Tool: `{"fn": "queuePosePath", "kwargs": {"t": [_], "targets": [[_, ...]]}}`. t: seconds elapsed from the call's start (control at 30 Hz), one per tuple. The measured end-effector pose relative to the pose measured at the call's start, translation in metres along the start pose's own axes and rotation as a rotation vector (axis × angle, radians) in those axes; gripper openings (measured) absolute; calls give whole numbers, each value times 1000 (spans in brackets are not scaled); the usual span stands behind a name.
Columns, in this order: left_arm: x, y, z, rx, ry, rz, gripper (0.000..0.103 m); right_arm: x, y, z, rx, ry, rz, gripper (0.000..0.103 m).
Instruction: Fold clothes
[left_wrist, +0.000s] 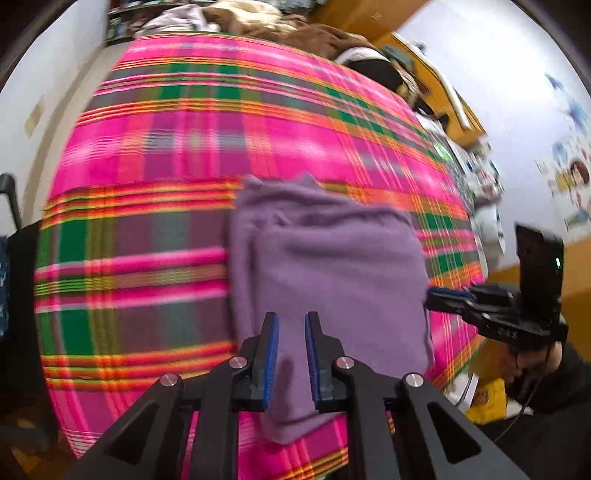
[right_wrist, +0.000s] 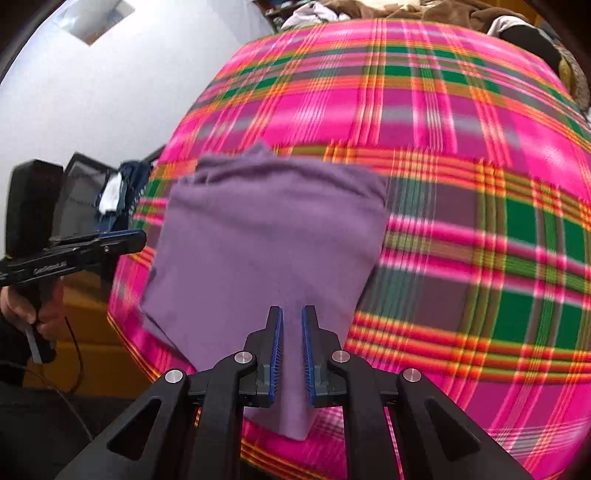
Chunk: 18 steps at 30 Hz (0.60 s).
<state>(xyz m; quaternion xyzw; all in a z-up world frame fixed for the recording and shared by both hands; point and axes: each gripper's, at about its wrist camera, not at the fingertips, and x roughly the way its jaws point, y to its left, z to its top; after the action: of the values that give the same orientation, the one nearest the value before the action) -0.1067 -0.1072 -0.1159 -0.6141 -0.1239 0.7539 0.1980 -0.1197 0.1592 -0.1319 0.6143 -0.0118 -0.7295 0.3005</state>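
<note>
The left hand-held gripper (left_wrist: 291, 321) has purple cloth filling the narrow gap between its blue pads, and a corner of that cloth draws to a point under its black linkage. It is grasping the purple garment (left_wrist: 325, 251). The right hand-held gripper (right_wrist: 292, 314) shows the same in its own view, its pads clenched on a second drawn-up corner of the garment. From the side, each gripper's tip reaches in at the garment's edge. Blur keeps the contact itself from being made out there. That makes two grippers and one purple garment.

Only one hand (right_wrist: 44, 306) shows, wrapped round the left gripper's handle. The hand on the right gripper is hidden behind its body, with just dark clothing below it.

The garment lies folded into a rough rectangle at the near edge of the bed. It rests on a pink, green and orange plaid blanket (left_wrist: 166, 155), and its far edge is rumpled. The gripper linkages cover most of its near edge.

Both views are smeared, so the plaid stripes run together.

At the far end of the bed a heap of brown and pale fabric (left_wrist: 258, 18) is cut off by the frame. Its pieces cannot be counted.
</note>
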Motion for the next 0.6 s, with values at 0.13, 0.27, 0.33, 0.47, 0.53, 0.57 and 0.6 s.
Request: {"fn": "queuePosePath", "kwargs": {"t": [0.13,0.27,0.33,0.47,0.53,0.57,0.6], "targets": [[21,5,-10,-26,54,13,14,10,2,2,6,16,4,11],[12,3,-5,-15,34,19,14,-7,1,9,13,-64,20,11],[9,2,1,-12,23,26,14,-9,-6,18,40,-92,6,11],[4,-7,16,10,-7,26,14,11,-15,36,54,-77,-19,11],[2,-11,24,23,-22,28,14,21,-12,41,32,-55,-30,11],[2,-13,29,26,-29,28,14,22,-9,42,14,-53,-39,11],[4,-14,35,27,-38,30,14,23,-9,43,9,-48,-38,11]]}}
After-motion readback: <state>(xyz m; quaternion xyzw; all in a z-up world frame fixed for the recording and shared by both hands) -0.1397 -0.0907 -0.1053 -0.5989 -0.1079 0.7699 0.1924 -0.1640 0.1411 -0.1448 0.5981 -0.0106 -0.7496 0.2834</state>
